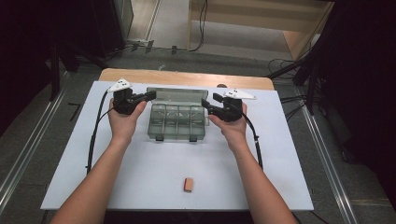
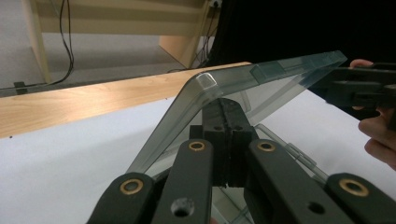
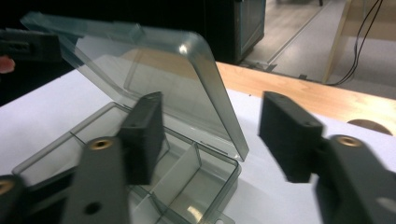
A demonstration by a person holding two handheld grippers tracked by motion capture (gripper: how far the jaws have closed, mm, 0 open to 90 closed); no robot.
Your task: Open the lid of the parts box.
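Observation:
A clear grey compartment box (image 1: 177,123) sits at the middle of the white tabletop, its lid (image 1: 177,94) raised and tilted back. My left gripper (image 1: 151,96) is at the lid's left corner. In the left gripper view its jaws (image 2: 226,112) are pressed together on the lid's (image 2: 271,77) side edge. My right gripper (image 1: 204,102) is at the box's right end. In the right gripper view it (image 3: 212,133) stands open, one jaw over the box's compartments (image 3: 196,182) and the other outside, near the lid's (image 3: 154,70) lower corner. The compartments look bare.
A small orange-brown block (image 1: 188,185) lies near the front edge of the white tabletop (image 1: 140,172). A wooden strip (image 1: 187,77) runs behind it. Cables and dark stands surround the table on the floor.

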